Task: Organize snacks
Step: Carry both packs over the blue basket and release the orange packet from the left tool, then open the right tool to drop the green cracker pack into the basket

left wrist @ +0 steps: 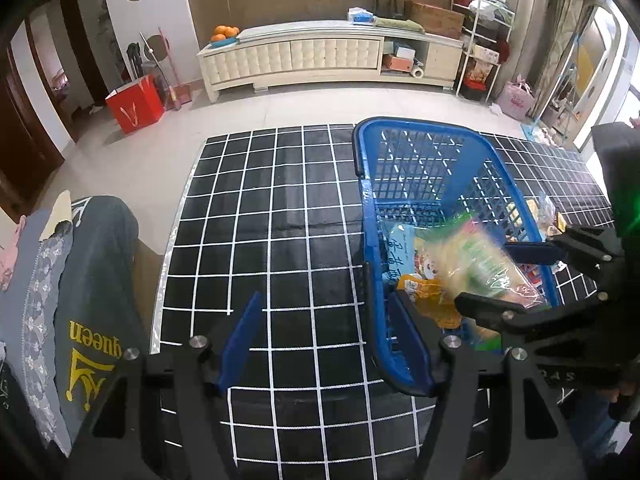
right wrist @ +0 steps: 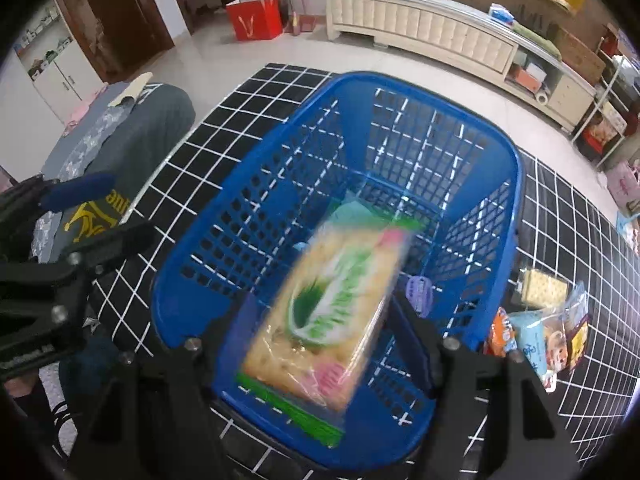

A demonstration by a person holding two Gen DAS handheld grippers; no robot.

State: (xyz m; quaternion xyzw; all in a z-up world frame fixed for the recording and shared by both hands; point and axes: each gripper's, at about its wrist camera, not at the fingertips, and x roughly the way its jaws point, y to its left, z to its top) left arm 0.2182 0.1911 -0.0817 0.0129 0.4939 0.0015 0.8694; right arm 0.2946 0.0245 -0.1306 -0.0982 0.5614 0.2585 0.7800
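While poised over blue slotted plastic basket (right wrist: pixel 516 184), spreads right gripper (right wrist: pixel 320 320) around blurred clear-wrapped cracker pack (right wrist: pixel 320 300), pads apparently off it; holds left gripper (left wrist: pixel 324 308) splayed, empty, beside basket.

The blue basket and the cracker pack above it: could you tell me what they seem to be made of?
Basket: apparently rigid moulded plastic, glossy, with a lattice of slots in its walls. Cracker pack: seemingly thin clear plastic film, shiny and crinkled, though blurred.

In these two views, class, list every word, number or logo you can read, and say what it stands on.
"queen", upside down, yellow: grey garment.
"BAS", partial: right gripper's body.
Blue snack packet: handwritten-style characters, unreadable.
Cracker packet: blurred.
Red bag: logo, no words.
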